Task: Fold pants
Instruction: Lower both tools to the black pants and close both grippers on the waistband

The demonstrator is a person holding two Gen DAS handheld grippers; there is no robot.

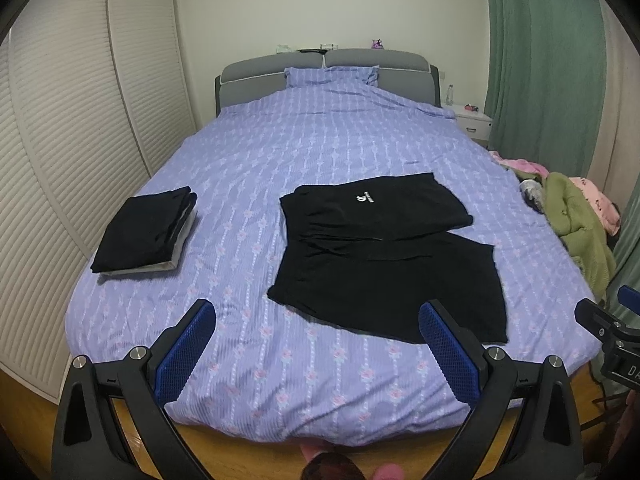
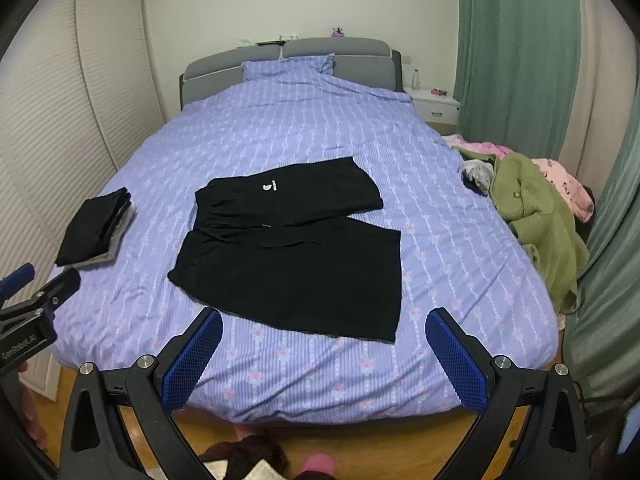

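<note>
Matte black pants (image 1: 384, 264) flat on ribbed bedspread (image 1: 320, 152).

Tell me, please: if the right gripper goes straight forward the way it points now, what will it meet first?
Probably the black pants spread flat on the purple bedcover. The right gripper is open, empty and aimed at their near hem. Depth is unclear, so on a lower line it could touch the bedcover first.

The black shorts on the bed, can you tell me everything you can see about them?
The black shorts lie spread flat on the purple flowered bedcover, near the foot of the bed. They look like soft, matte fabric. The gathered waistband points left, the two wide legs point right. The far leg carries a small white logo. A thin drawstring shows near the middle. Neither gripper touches them; only the bedcover does.
</note>
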